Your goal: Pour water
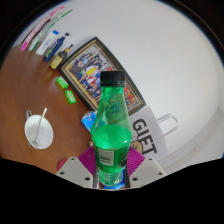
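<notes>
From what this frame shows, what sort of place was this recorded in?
Probably a home or office tabletop, not a lab: a wooden table holds a white cup, a framed picture and a box marked GIFT. The gripper holds a green bottle.

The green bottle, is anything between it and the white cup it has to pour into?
Nothing visible blocks the way. The green bottle stands between the gripper fingers, and only bare wooden table lies between it and the white cup. The cup has a stick-like thing leaning in it.
</notes>
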